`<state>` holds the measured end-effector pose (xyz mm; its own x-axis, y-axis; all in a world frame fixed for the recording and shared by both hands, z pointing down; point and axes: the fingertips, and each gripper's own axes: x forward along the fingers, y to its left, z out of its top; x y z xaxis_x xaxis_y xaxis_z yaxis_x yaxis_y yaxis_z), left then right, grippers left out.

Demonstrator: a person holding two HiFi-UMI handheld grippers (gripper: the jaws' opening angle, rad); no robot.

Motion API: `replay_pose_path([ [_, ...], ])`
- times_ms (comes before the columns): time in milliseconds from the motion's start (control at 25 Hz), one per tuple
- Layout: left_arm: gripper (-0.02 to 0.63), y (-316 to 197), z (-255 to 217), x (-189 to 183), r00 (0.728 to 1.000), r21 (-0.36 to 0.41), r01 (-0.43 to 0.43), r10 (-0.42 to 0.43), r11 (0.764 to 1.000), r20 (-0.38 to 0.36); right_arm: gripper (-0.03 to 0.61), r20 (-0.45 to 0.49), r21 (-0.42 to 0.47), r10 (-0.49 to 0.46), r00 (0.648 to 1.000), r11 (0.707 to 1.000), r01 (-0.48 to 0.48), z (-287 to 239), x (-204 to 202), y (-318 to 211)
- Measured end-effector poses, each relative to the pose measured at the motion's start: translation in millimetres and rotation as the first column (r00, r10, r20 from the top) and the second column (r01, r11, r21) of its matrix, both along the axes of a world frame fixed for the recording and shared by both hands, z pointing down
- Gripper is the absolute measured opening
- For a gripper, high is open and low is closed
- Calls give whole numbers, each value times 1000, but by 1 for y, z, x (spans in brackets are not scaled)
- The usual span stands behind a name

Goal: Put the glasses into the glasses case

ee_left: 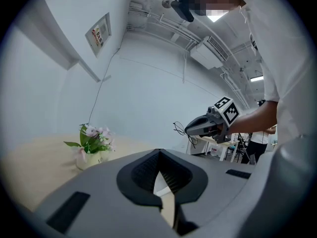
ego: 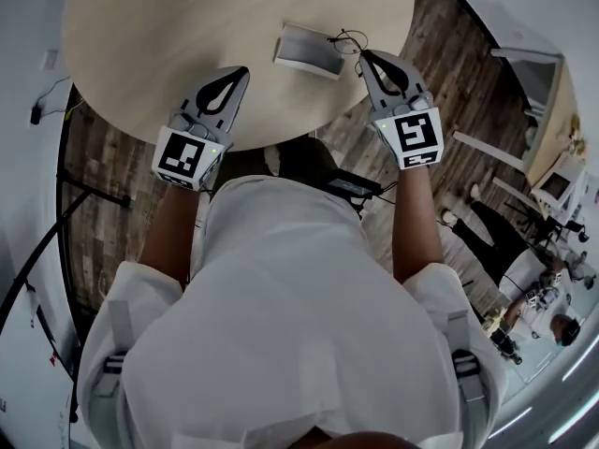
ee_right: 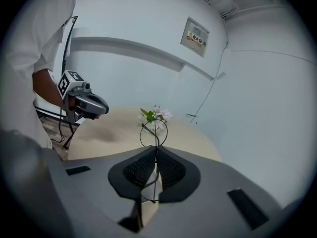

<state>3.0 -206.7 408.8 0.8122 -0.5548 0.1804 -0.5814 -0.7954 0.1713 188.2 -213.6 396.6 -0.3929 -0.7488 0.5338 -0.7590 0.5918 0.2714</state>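
Right gripper view shows your right fingers (ee_right: pixel 171 168) pinched on the glasses (ee_right: pixel 156 138). Your left fingers (ee_left: pixel 144 172) are closed and empty. The case (ego: pixel 309 50) waits at upper centre on the worktop (ego: pixel 178 45); the glasses hover just beside it, not yet inside.

Thin dark wire-frame glasses (ego: pixel 346 39), upper ctr-right, pinched in right gripper (ego: pixel 367 60) jaws, pale grey case (ego: pixel 309 50) just left, flat, poss. open.

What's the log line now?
right gripper shut on thin black wire glasses; left gripper shut, empty; grey glasses case on round wooden table
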Motion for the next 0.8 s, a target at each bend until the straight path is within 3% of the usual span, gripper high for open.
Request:
replay_pose_path([
  [200,8,-7,14,19,998,5,43,-43,999,53,29,-33,-82,-155,987,985,152,38,1,-23],
  [360,8,-7,38,24,991,-47,116,-113,992,70,29,-7,-175,-249,969,954,244,84,0,-36],
  [520,8,-6,52,21,982,-125,180,-172,976,71,29,23,-246,-300,954,923,296,114,-13,-46],
  [800,8,-8,74,17,966,-156,257,-250,954,65,29,14,-362,-397,918,854,375,157,-25,-44],
])
